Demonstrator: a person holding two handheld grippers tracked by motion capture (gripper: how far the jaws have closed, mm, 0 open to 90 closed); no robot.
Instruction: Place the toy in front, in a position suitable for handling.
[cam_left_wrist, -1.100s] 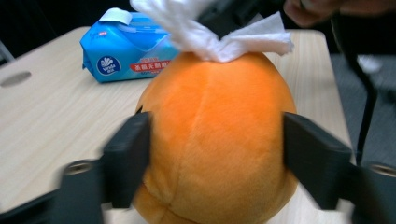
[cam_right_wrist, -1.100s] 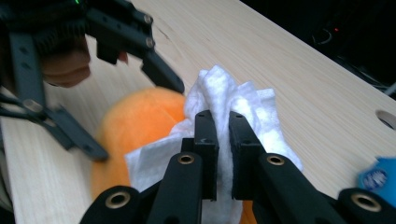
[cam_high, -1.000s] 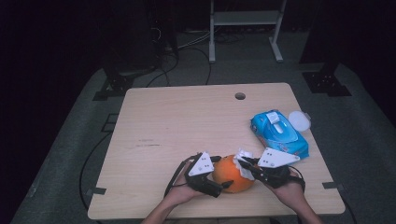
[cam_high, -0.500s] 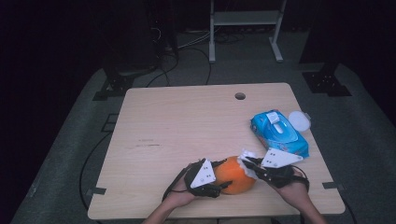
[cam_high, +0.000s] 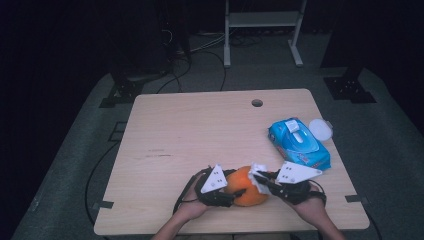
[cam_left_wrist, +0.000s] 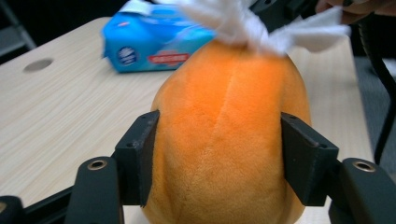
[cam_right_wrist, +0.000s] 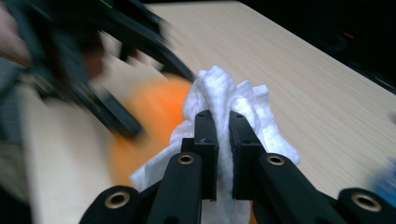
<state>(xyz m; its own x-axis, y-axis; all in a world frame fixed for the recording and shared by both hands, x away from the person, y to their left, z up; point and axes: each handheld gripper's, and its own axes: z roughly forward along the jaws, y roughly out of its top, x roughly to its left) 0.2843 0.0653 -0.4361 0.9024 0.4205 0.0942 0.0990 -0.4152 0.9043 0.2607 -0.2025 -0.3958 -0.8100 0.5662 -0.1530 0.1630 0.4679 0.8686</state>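
Low in the frame's centre, the orange plush fruit (cam_high: 246, 187) sits on the desk (cam_high: 200, 130); the left tongs (cam_left_wrist: 219, 154) have just closed onto its sides, while the right tongs (cam_right_wrist: 223, 140) pinch a white wipe (cam_right_wrist: 224, 100) against it.

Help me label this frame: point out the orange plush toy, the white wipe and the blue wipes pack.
orange plush toy (cam_left_wrist: 224, 140), left gripper view, middle of its front.
white wipe (cam_right_wrist: 224, 95), right gripper view, bunched top above the jaws.
blue wipes pack (cam_high: 299, 145), high view, its top face.
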